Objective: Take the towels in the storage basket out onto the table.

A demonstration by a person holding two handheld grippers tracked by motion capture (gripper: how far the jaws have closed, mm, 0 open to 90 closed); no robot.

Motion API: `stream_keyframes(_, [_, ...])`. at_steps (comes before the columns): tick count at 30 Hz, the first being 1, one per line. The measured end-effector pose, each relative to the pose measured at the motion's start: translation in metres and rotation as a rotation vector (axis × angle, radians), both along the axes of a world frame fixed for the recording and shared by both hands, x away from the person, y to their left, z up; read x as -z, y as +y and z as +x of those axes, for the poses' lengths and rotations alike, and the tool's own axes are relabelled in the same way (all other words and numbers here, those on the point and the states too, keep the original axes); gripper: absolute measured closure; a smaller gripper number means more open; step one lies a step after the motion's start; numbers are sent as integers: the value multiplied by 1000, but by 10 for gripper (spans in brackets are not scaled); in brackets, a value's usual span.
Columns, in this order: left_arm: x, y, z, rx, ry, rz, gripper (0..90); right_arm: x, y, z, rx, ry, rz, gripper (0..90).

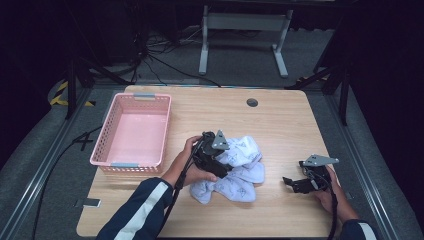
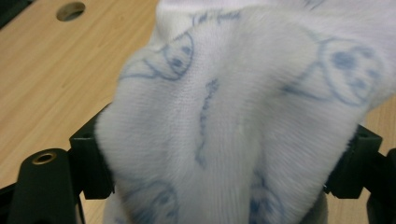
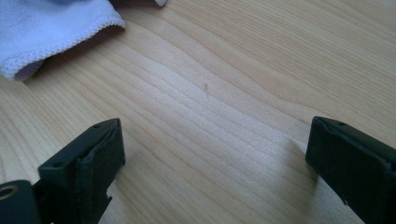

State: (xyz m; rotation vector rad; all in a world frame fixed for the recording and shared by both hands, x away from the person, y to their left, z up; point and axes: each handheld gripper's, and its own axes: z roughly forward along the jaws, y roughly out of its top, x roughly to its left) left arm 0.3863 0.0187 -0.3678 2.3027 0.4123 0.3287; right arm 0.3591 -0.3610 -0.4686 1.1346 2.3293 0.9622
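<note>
The white socks point(image 1: 235, 170) lie bunched mid-worktop point(image 1: 280, 125), right of the pink basket point(image 1: 132, 131). The left gripper point(image 2: 219, 163) straddles them, jaws spread wide, not pinching. The right gripper point(image 3: 215, 158) rests released, apart.

crumpled white blue-patterned socks point(image 1: 239, 167) on table

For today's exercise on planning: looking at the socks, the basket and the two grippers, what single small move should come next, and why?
Probably close the left hand-held gripper on the socks: the cloth bulges between its wide jaws, unpinched. The pink basket stands empty beside them, and the right hand-held gripper hangs open over bare table.
</note>
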Motion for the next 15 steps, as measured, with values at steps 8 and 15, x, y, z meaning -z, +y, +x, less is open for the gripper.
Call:
stream_keyframes(8, [-17, 21, -14, -11, -48, -14, 175, 0, 0, 0, 0, 1, -2, 47])
stream_keyframes(15, [-26, 37, -26, -12, -58, -67, 193, -1, 0, -1, 5, 6, -6, 48])
